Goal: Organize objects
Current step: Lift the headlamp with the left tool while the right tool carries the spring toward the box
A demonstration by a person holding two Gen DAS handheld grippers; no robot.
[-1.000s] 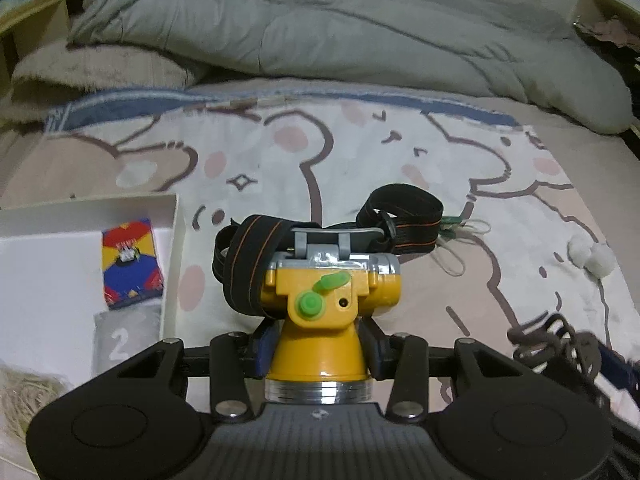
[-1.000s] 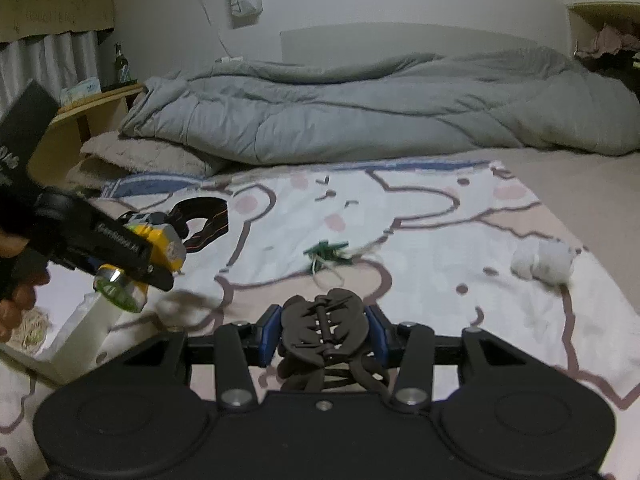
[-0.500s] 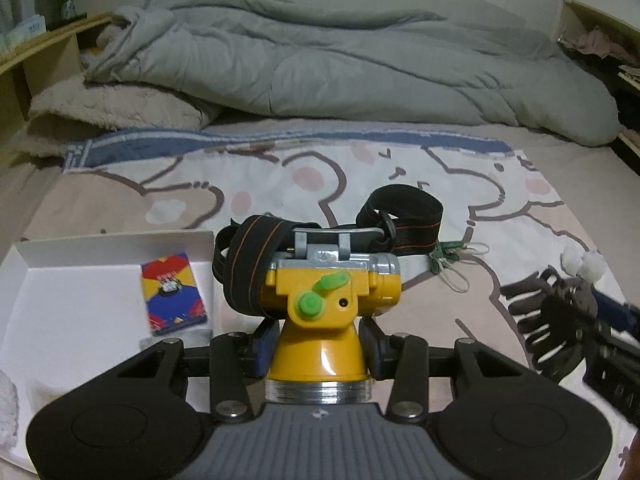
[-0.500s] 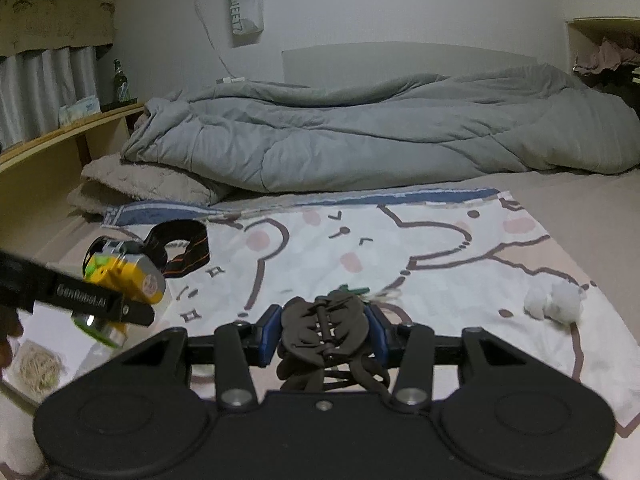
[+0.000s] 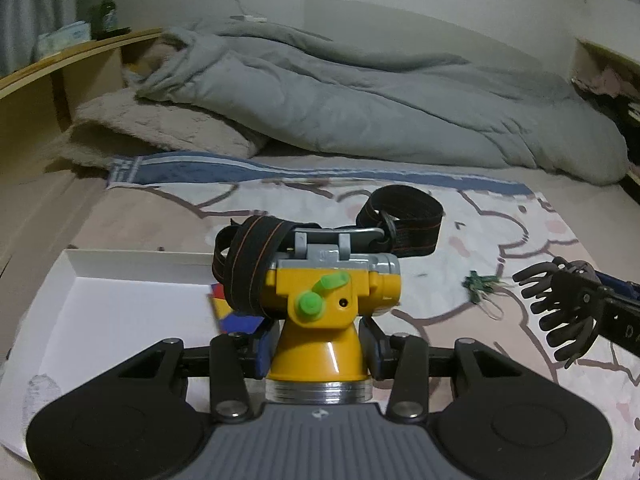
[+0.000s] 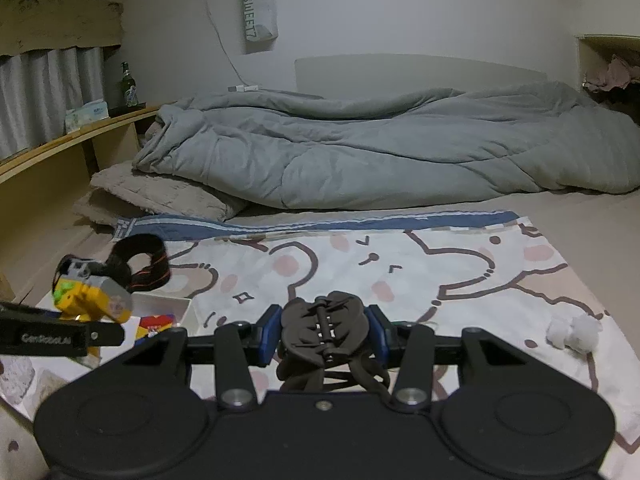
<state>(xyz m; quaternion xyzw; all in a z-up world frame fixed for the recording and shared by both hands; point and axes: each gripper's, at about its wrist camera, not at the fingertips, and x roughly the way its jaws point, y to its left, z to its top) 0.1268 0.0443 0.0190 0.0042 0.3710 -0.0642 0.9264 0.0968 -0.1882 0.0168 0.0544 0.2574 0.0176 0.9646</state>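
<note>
The left gripper (image 5: 318, 340), fingers clamping the headlamp (image 5: 320, 300), was nearer the white box (image 5: 120, 280), at ten o'clock; right gripper (image 6: 325, 334) gripped the hair claw (image 6: 324, 328).

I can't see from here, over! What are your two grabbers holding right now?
Left gripper shut on yellow headlamp, above white box. Right gripper shut on dark hair claw. Nothing blocking the box.

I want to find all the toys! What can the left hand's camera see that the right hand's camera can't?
Only the left wrist view shows the small green item lying on the cartoon bedsheet.

Only the right wrist view shows the white fluffy pom-poms and the hanging white bag.

Both show the yellow headlamp with black strap in the left gripper, the dark brown hair claw clip in the right gripper, the white box and the grey duvet.
</note>
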